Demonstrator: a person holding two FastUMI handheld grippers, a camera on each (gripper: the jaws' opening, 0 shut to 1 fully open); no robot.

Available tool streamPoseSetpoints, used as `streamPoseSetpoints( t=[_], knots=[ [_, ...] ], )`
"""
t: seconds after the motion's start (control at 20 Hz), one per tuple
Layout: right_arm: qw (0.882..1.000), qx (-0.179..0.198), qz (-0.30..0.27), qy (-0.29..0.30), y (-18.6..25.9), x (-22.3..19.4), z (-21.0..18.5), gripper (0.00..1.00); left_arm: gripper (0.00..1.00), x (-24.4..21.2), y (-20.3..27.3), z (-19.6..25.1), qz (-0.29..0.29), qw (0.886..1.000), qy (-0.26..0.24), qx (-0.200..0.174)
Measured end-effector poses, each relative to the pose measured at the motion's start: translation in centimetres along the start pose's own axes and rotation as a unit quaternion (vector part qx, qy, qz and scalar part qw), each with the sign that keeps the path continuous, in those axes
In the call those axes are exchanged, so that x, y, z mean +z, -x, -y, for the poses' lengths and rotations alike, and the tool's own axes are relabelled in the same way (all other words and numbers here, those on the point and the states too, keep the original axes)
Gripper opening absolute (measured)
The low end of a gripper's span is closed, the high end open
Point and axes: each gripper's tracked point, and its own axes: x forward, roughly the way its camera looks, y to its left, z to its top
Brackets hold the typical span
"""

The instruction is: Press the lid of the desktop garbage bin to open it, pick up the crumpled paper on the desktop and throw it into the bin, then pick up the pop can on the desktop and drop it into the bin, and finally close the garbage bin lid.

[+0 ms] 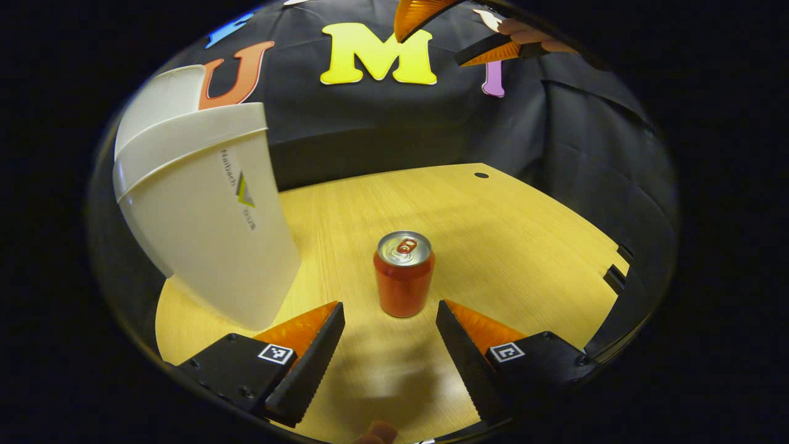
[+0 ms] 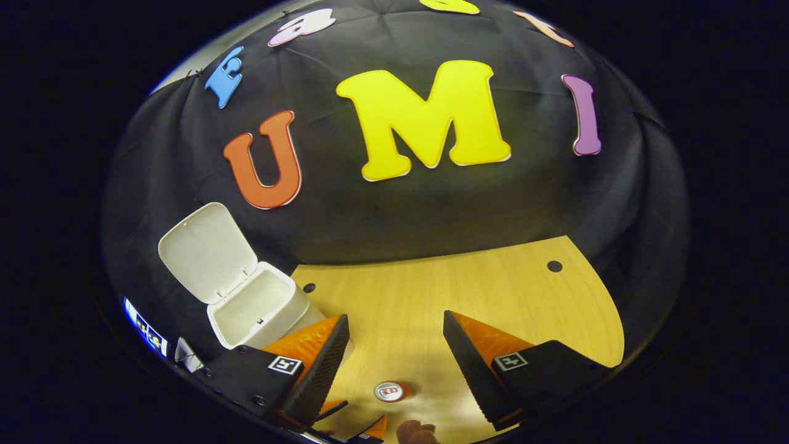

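a: item one, the can [image 1: 404, 273]?
b: red metal cylinder with a shiny top and pull tab, upright on the pale wood-grain table [image 1: 524, 246], just ahead of the left gripper [image 1: 389, 314], whose ridged wedge fingers are spread apart, touching nothing.
a: item two, the bin [image 2: 259, 308]?
b: smooth white plastic, rounded corners, lid [image 2: 206, 250] tipped up; it stands left of the can.
a: the right gripper [image 2: 396, 327]?
b: raised high, fingers apart, holding nothing.

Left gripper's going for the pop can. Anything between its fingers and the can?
Nothing visible. The pop can stands upright on bare desktop just ahead of the open left gripper. The bin, lid up, stands off to the side.
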Motion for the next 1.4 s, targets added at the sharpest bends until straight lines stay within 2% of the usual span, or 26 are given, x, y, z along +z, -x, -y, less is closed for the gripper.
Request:
streamPoseSetpoints(
  t=[0.1, 0.15, 0.25, 0.45, 0.85, 1.0, 1.05, 1.1, 1.15, 1.2, 1.4],
  knots=[
    [1.000, -0.017, -0.008, -0.002, 0.0, -0.7, 2.3, 0.96, 0.99, -0.1, -1.4, 0.1, -0.005, 1.000, 0.001, 0.010],
    [1.000, -0.024, -0.012, -0.004, -0.1, -1.0, 3.1, 0.93, 0.99, -0.2, -2.1, 0.0, -0.008, 1.000, 0.005, 0.015],
    [0.999, -0.033, -0.021, -0.011, 0.0, -1.5, 4.6, 0.96, 0.99, -0.6, -3.4, -0.4, -0.017, 0.999, 0.018, 0.021],
    [0.999, -0.044, -0.032, 0.002, -0.1, -2.1, 6.2, 0.96, 0.99, -0.9, -5.9, 0.1, -0.024, 0.999, 0.029, 0.008],
    [0.997, -0.037, -0.061, 0.029, -1.9, -3.4, 6.3, 0.96, 0.99, -1.7, -8.8, 0.2, -0.050, 0.998, 0.039, 0.021],
    [0.997, -0.036, -0.069, 0.027, -2.1, -3.9, 6.3, 0.97, 0.96, -1.9, -8.9, 0.4, -0.059, 0.997, 0.037, 0.019],
    [0.997, -0.035, -0.069, 0.024, -2.1, -3.9, 6.2, 0.97, 1.00, -1.9, -8.9, 0.6, -0.058, 0.998, 0.037, 0.016],
    [0.997, -0.032, -0.069, 0.024, -1.9, -4.0, 6.1, 0.97, 0.89, -2.0, -8.8, 0.8, -0.061, 0.997, 0.039, 0.012],
    [0.997, -0.028, -0.071, 0.028, -1.8, -4.2, 6.0, 0.96, 0.94, -1.9, -8.8, 0.9, -0.061, 0.997, 0.039, 0.007],
    [0.996, -0.026, -0.072, 0.034, -1.7, -4.6, 5.9, 0.96, 0.87, -1.8, -8.8, 0.8, -0.062, 0.997, 0.038, 0.007],
    [0.996, -0.019, -0.085, 0.036, -1.2, -6.0, 6.0, 0.97, 0.87, -1.3, -8.3, 0.5, -0.067, 0.997, 0.042, 0.021]
  ],
)
